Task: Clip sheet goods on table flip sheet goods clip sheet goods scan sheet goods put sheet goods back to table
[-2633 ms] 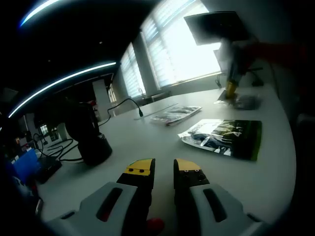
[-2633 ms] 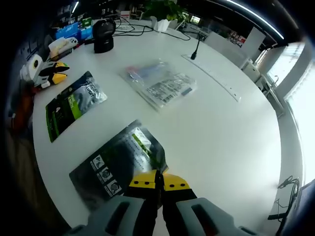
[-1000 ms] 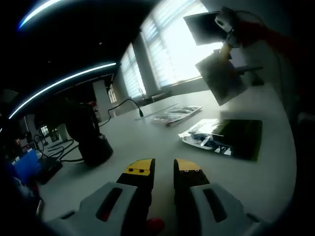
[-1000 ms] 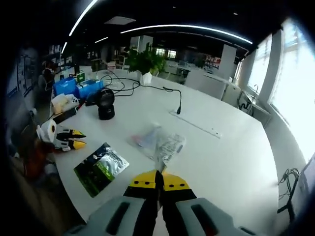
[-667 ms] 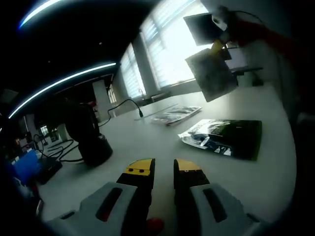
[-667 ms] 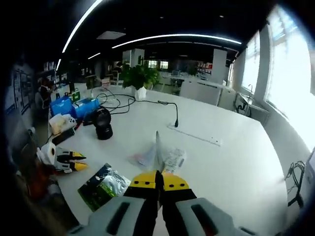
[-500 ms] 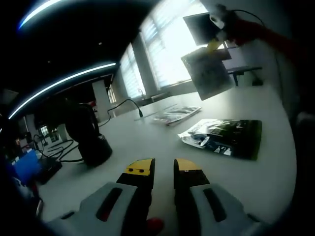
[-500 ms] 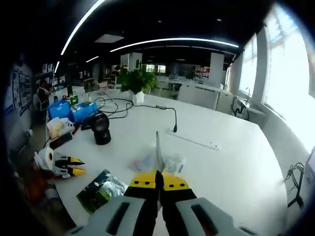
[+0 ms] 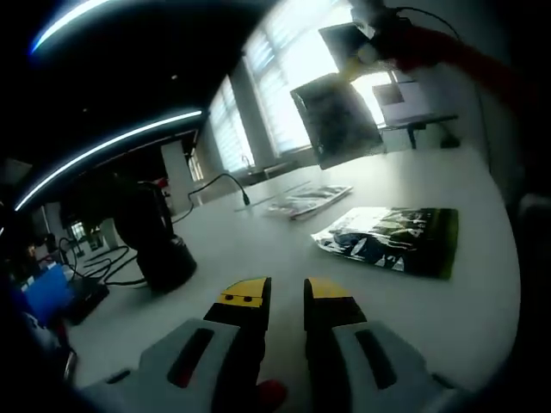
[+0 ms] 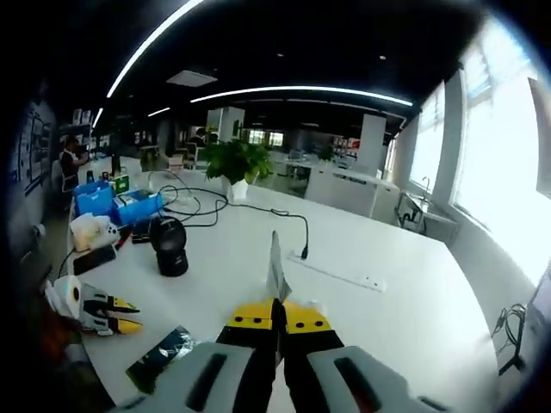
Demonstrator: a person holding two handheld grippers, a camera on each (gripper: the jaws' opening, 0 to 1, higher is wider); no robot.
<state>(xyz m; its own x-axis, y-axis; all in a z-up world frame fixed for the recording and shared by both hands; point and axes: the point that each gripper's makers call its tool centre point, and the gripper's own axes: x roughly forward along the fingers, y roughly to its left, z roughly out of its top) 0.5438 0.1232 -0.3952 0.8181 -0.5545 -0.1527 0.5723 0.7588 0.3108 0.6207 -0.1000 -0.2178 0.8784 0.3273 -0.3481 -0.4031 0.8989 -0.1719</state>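
Now my right gripper (image 10: 277,320), jaws clenched on the dark packet (image 9: 336,119), lifts it edge-on above the desk (image 10: 405,310), probably toward the scanner (image 10: 169,243). My left gripper (image 9: 285,297) rests low near the desk's edge, jaws slightly parted, grasping nothing.
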